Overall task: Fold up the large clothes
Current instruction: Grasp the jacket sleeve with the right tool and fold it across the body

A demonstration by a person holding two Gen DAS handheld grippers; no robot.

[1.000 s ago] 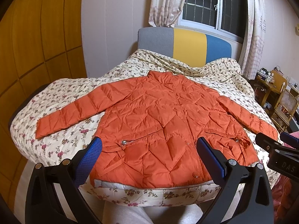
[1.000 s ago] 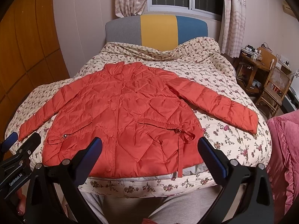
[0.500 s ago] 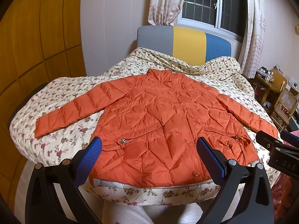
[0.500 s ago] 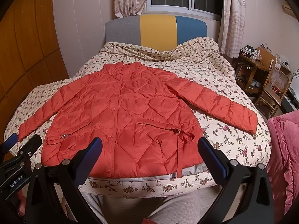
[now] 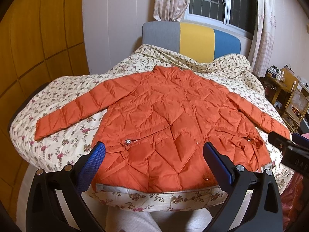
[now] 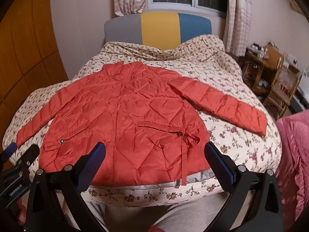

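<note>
An orange quilted jacket (image 5: 173, 116) lies flat, front side up, on a floral bedspread (image 5: 63, 141), collar toward the headboard, both sleeves spread outward. Its hem reaches the near edge of the bed. My left gripper (image 5: 154, 158) hovers open above the hem, left of centre, its blue pads apart with nothing between them. In the right wrist view the same jacket (image 6: 131, 119) fills the middle, and my right gripper (image 6: 154, 158) stands open over the hem near the belt bow (image 6: 188, 138). Neither gripper touches the fabric.
A grey, yellow and blue headboard (image 5: 191, 38) stands at the far end under a curtained window (image 5: 222, 0). A wooden panelled wall (image 5: 29, 48) runs along the left. Wooden chairs and a cluttered desk (image 6: 270, 73) stand to the right, with a pink quilt (image 6: 293, 154) nearer. The person's grey-clad legs (image 6: 183, 212) show below.
Both grippers have drifted slightly, the right wrist view shifting a little leftward and forward. The jacket has not moved and both grippers remain open.
</note>
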